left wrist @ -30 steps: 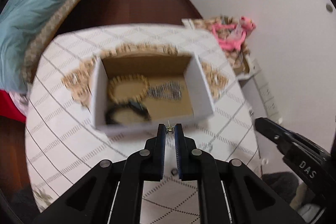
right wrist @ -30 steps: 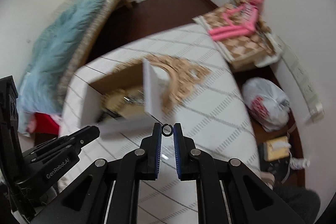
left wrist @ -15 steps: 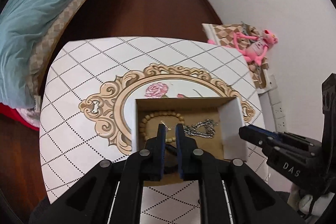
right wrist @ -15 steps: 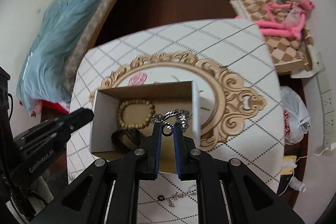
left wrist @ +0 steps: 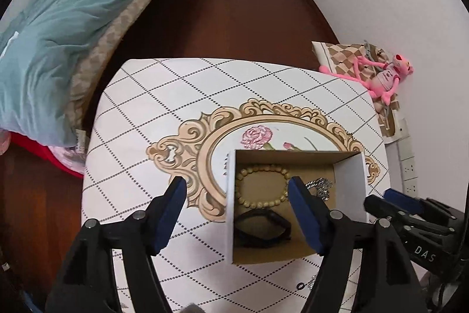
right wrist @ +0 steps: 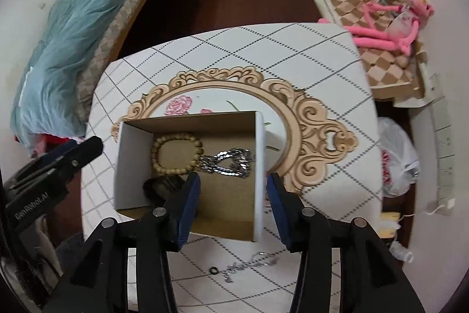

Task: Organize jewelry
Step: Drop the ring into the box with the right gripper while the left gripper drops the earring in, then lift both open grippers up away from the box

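Cardboard box point(right wrist: 258, 166) partly hidden behind both wide-apart grippers, left gripper point(left wrist: 236, 189) and right gripper point(right wrist: 233, 181).

Matt cardboard box point(right wrist: 261, 166), wooden-bead bracelet point(right wrist: 176, 154) — shiny metal chain point(right wrist: 231, 162)

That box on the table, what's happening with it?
A person is sorting jewelry into the cardboard box using a hand-held gripper in each hand. Both the left gripper and the right gripper are open and hold nothing. Inside lie a beaded bracelet, a silver chain and a dark band. A small ring and another chain wait on the table.
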The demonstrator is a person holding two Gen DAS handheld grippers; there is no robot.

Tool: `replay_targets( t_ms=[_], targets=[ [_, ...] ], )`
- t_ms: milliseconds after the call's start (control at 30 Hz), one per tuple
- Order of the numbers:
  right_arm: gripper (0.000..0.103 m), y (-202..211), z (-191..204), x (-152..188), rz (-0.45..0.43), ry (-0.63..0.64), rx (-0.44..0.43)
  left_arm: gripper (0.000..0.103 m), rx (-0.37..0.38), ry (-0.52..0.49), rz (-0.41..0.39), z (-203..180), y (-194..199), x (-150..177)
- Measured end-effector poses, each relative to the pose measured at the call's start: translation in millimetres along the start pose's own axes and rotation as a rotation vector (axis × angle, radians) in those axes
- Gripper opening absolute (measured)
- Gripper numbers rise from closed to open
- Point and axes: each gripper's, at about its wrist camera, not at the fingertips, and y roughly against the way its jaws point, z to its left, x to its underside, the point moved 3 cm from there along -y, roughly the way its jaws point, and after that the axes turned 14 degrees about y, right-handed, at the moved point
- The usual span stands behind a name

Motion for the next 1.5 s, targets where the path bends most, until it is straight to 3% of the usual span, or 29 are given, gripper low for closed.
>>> replay_targets(
  t_ms=[67, 167, 400, 667, 1200, 1500],
  targets=[
    [0.068, 2.6, 0.9, 5.9, 0.005, 0.013, 0.049, 0.075, -0.009, -0.004, -0.004, 2.0, 2.4, 5.9],
    [0.090, 1.7, 1.5, 14.6, 0.018, 0.023, 0.098, 0.099, -0.040, -0.010, -0.017, 5.9, 4.4, 18.9],
    [0.101, 1.9, 9.9, 40.1, 0.034, 0.048, 0.196, 0.100, -0.132, -0.031, -0.043, 14.1, 8.5, 47.7],
    [0.102, 27.5, 25.5, 56.0, -0.005, 0.058, 0.219, 0.100, -0.134, -0.034, -0.085, 15.0, 36.8, 62.5],
    [0.102, 149.6, 52.8, 100.1, -0.253, 0.047, 0.313, 0.100, -0.069, -0.045, -0.272, 10.0, 150.9, 96.4],
    [0.102, 186.6, 52.1, 118.4, -0.318, 0.024, 0.319, 0.100, -0.052, -0.033, -0.311, 9.8, 174.7, 104.5]
  ],
)
